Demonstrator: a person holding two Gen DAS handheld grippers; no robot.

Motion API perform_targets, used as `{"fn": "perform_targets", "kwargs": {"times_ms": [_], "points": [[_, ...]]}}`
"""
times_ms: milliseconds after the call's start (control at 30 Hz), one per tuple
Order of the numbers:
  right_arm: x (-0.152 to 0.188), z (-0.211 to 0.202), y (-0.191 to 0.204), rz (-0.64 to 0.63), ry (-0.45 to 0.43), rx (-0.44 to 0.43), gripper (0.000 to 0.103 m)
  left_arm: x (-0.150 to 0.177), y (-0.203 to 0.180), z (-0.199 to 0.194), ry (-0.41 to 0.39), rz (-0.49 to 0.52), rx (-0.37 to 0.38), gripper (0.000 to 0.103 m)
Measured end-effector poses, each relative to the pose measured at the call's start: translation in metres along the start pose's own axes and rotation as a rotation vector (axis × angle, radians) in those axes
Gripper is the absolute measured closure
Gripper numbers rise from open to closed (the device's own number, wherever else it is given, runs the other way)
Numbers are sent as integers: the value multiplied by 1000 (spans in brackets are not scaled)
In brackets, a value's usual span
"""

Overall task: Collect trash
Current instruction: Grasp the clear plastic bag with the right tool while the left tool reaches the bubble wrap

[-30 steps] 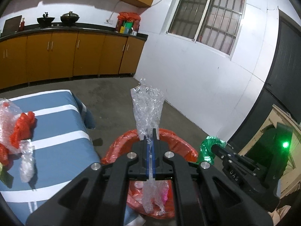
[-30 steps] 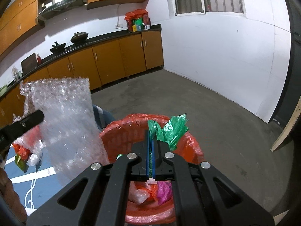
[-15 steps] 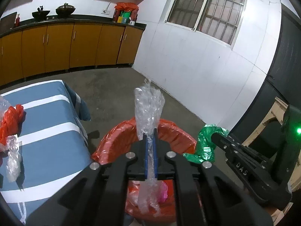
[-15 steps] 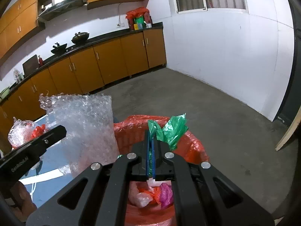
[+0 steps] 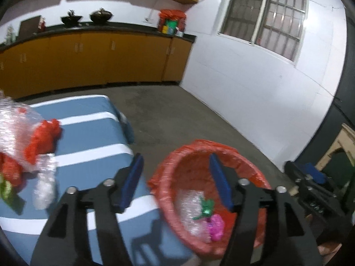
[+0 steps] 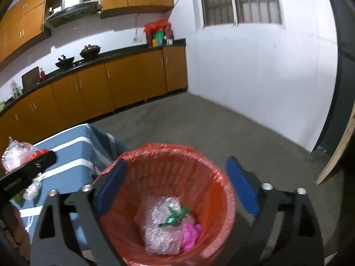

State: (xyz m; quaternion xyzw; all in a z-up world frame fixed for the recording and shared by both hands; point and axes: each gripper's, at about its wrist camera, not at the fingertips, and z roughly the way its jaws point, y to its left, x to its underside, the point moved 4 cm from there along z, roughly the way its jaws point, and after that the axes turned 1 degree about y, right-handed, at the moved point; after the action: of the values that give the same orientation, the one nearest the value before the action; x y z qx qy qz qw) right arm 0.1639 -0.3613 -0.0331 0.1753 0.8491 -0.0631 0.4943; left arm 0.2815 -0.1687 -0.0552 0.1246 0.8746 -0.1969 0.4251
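A bin lined with a red bag (image 5: 199, 148) (image 6: 206, 166) stands on the floor beside the table. Inside lie bubble wrap (image 6: 159, 226) (image 5: 190, 208), a green wrapper (image 6: 175, 218) (image 5: 205, 207) and pink plastic (image 6: 190, 235) (image 5: 216, 226). My left gripper (image 5: 177, 179) is open and empty above the bin's left rim. My right gripper (image 6: 177, 190) is open and empty right above the bin. More trash lies on the table: bubble wrap (image 5: 15, 124) (image 6: 15, 155), red plastic (image 5: 42, 139) and a small clear wrapper (image 5: 44, 186).
The table has a blue cloth with white stripes (image 5: 88, 133) (image 6: 73, 146). Orange cabinets with a dark counter (image 6: 111, 84) line the far wall. A white wall (image 5: 255, 93) is to the right. The concrete floor (image 6: 199, 124) lies beyond the bin.
Both grippers have opened. The bubble wrap from the left gripper and the green wrapper from the right gripper have dropped into the bin. The left gripper has shifted to the left.
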Motion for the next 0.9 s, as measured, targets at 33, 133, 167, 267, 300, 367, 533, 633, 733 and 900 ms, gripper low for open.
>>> {"fn": "perform_targets", "kwargs": {"times_ms": [33,133,167,267,300,367,533,633,733,900], "points": [[0,-1,1,-5,-5,11,5,1,7,-6,-12,0,-24,32],[-1,-1,5,-17,-6,28,3,3,25,-23,-43,4,-90,22],[-2,0,8,-23,-4,32,3,4,30,-28,-52,7,-109,20],[-2,1,21,-49,-6,38,2,7,53,-49,-81,18,-181,13],[-2,2,28,-60,-4,29,2,9,64,-58,-91,19,-209,11],[-2,3,43,-74,0,9,2,14,85,-73,-108,21,-269,9],[4,8,92,-109,16,-72,2,28,138,-107,-126,3,-396,6],[8,9,126,-148,24,-126,2,38,176,-127,-132,-45,-469,6],[11,9,165,-188,35,-193,2,47,210,-145,-138,-109,-527,6],[19,8,223,-225,59,-301,2,60,249,-170,-133,-182,-615,6]]}}
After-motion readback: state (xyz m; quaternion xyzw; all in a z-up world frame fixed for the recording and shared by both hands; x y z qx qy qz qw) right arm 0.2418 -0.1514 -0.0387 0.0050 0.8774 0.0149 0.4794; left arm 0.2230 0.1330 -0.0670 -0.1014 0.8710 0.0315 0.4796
